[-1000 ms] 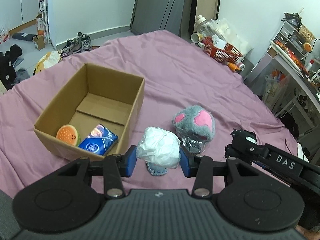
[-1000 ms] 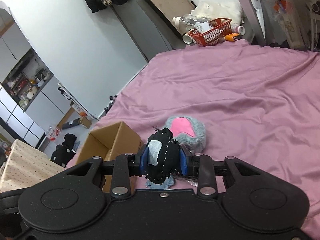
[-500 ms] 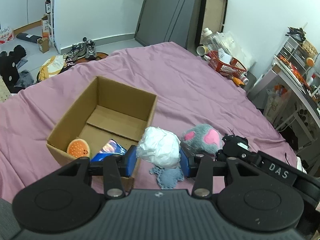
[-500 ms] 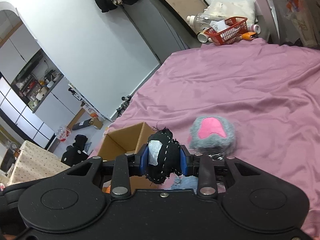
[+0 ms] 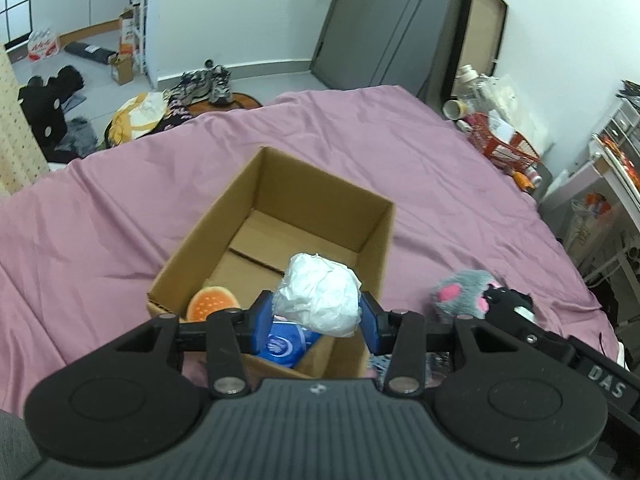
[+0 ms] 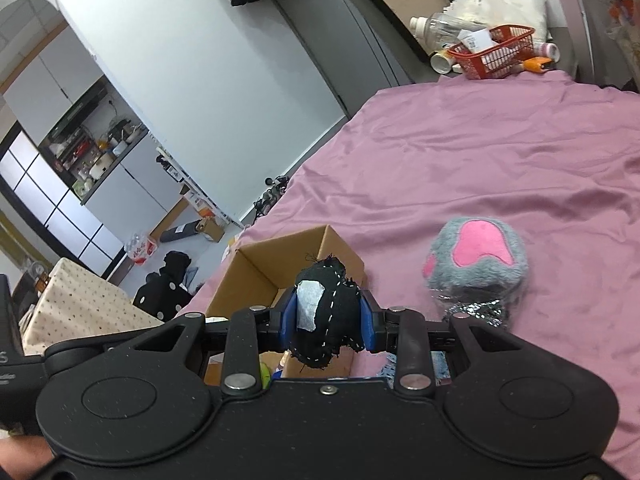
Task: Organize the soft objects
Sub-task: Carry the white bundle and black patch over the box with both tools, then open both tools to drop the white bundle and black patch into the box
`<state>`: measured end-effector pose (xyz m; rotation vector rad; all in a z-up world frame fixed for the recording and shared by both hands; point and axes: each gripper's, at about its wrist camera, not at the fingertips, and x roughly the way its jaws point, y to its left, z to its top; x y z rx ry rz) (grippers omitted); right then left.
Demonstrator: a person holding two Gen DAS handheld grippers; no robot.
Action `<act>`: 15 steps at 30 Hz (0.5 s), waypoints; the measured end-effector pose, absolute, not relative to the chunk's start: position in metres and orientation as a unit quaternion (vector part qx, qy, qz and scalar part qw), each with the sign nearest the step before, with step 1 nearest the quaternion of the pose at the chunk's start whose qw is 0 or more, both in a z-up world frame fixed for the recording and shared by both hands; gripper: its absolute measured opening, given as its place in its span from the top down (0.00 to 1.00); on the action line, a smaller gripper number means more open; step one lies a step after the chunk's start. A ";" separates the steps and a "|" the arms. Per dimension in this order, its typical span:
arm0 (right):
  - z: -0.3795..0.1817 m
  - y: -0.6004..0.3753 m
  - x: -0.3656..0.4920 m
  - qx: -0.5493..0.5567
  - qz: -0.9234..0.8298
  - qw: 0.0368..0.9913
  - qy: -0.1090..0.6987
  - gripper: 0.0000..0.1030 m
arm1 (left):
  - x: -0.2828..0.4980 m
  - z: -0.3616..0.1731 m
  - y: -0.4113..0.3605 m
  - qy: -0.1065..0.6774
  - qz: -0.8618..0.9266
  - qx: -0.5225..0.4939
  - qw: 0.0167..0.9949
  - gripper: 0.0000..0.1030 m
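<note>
My left gripper is shut on a white crumpled soft ball and holds it over the near end of an open cardboard box. Inside the box lie an orange round plush and a blue packet. My right gripper is shut on a black stitched soft toy beside the box. A grey plush paw with pink pads lies on the purple sheet right of the box; it also shows in the left wrist view. A blue-grey cloth lies by the box.
The purple sheet covers the bed. A red basket with bottles stands at the far right corner. A desk lines the right side. Shoes and bags lie on the floor beyond the bed.
My left gripper has carried the white ball left, from beside the box to over its near end. My right gripper with the black toy has followed toward the box.
</note>
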<state>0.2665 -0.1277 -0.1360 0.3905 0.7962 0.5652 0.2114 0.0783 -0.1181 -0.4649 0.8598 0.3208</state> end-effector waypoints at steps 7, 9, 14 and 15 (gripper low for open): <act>-0.136 -0.107 0.273 0.169 0.278 0.863 0.386 0.69 | 0.222 -0.130 0.100 0.412 0.164 -0.234 0.865 0.57; -0.137 -0.097 0.274 0.161 0.283 0.863 0.387 0.69 | 0.224 -0.131 0.105 0.409 0.162 -0.235 0.867 0.55; -0.140 -0.076 0.276 0.141 0.290 0.863 0.388 0.69 | 0.225 -0.132 0.119 0.399 0.160 -0.250 0.867 0.38; -0.141 -0.073 0.276 0.139 0.292 0.864 0.387 0.69 | 0.224 -0.132 0.121 0.396 0.165 -0.250 0.868 0.36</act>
